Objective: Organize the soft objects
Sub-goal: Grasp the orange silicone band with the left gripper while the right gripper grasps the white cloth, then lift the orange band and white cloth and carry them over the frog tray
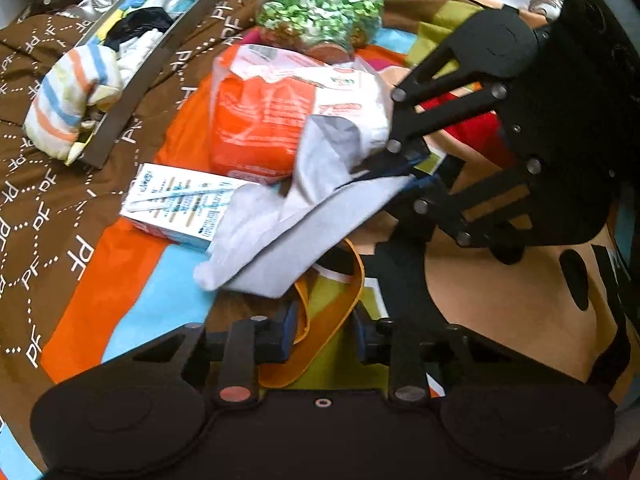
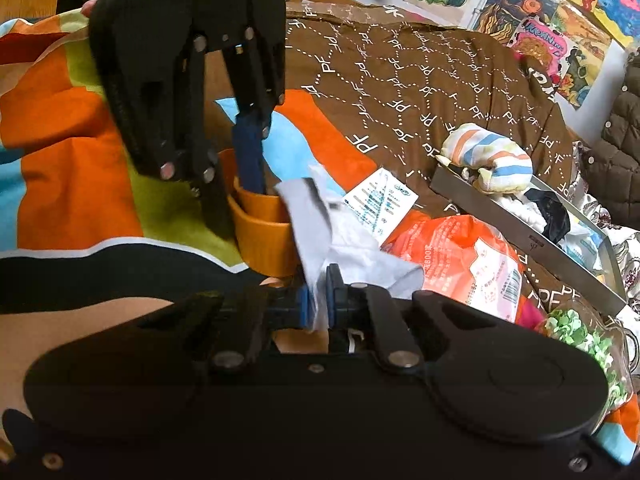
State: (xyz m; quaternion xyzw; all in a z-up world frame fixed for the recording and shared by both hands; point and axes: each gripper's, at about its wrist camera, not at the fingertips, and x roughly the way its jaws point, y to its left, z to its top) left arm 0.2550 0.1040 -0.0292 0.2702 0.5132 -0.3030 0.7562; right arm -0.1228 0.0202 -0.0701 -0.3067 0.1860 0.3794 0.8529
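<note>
1. My right gripper (image 2: 318,306) is pinched down on a fold of the grey cloth (image 1: 280,236). The blue pads are nearly together with fabric between them, and the cloth hangs lifted off the quilt (image 2: 400,88).
2. My left gripper (image 1: 326,338) stands wide apart around the rim of the orange cup (image 1: 320,344). One finger reaches inside it, and I cannot tell whether either pad touches the wall.
3. I judge the cloth is held by an edge so it drapes free and can be moved or folded; its loose end trails over the blue box (image 1: 180,204) and against the orange bag (image 1: 256,128).
4. The tray (image 2: 520,236) lies well apart on the brown part of the quilt, already holding black and white soft pieces (socks, perhaps), with the striped sock (image 2: 492,168) slumped over its near corner.
5. The jar (image 1: 320,12) of green bits sits behind the bag; it is no part of the sorting, I judge.
6. Carrying the cloth to the tray means clearing the bag and box.
</note>
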